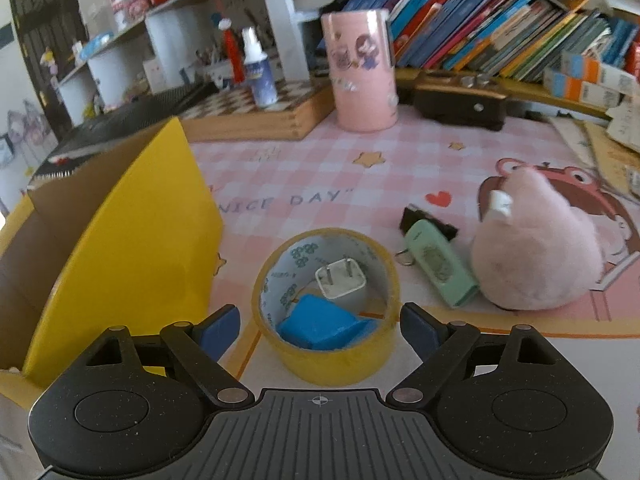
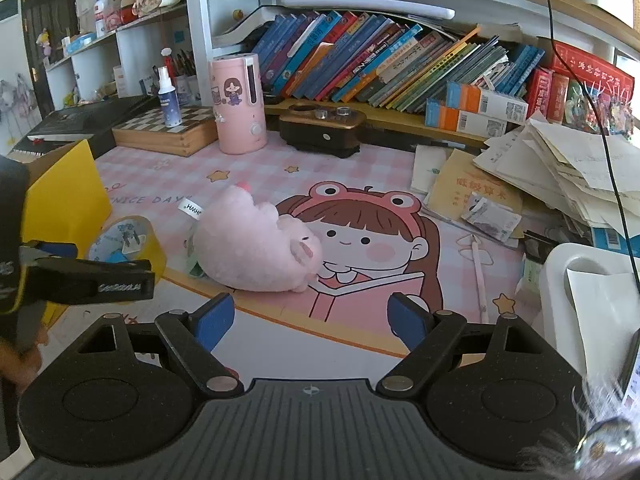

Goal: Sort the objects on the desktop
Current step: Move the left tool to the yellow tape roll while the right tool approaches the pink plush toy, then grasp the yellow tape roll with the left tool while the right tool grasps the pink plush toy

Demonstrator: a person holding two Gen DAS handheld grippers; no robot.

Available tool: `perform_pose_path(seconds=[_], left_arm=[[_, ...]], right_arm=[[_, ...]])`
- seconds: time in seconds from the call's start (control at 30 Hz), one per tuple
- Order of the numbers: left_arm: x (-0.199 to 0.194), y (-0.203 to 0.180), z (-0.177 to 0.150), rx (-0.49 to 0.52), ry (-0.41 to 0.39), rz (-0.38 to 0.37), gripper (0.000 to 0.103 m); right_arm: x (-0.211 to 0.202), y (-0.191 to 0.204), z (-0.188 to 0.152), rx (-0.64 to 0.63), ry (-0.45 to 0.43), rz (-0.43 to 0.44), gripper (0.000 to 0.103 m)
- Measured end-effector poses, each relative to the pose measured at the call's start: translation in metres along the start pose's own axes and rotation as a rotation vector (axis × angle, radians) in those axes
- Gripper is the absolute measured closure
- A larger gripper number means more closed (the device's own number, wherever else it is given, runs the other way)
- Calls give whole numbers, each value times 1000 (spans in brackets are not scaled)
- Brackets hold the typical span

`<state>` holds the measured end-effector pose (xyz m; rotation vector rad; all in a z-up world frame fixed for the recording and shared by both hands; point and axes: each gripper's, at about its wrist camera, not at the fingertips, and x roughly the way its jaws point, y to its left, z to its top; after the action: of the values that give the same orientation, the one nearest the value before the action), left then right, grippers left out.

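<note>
Through my left wrist camera, my left gripper (image 1: 320,326) stands wide with nothing in it, blue pads either side of the yellow tape roll (image 1: 326,306) straight ahead and close. A white plug adapter (image 1: 340,282) and a blue block (image 1: 324,326) sit inside the roll's core. The yellow box (image 1: 132,240) rises to my left; the green flash drive (image 1: 440,266) and pink plush toy (image 1: 532,252) lie ahead to my right. To take the roll well, I judge I should come down square, pads on its outer wall, so it doesn't tip. The mat (image 1: 320,176) reads "NICE DAY".

Through my right wrist camera, my right gripper (image 2: 308,322) is also wide and empty, the plush just ahead. My left gripper's side, far left, reads roughly "GenRobot.AI"; the plush's tag shows "HMHO".
</note>
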<state>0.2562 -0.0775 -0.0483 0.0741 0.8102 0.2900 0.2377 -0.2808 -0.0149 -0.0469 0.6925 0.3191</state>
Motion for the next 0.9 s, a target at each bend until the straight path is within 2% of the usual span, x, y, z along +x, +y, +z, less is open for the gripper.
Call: perform_pose_path(seconds=[0.23,0.4,0.57,0.7,0.9], left_arm=[[20,1,3,-29,46,-36,15],[23,5,4,-54,46,-56,19],[12,9,1,-74,57,-130,20],[-9,10,-1,-69,19,-149,20],[-43,25,9,-100,-68,-135,20]], right_arm=[[7,-3,1,12,16,11,19],[12,-2,3,5,23,27,19],[20,1,5,-22,35,46,17],[33,5,9,-82,49,62,15],[57,19,13,-237,52,97,15]])
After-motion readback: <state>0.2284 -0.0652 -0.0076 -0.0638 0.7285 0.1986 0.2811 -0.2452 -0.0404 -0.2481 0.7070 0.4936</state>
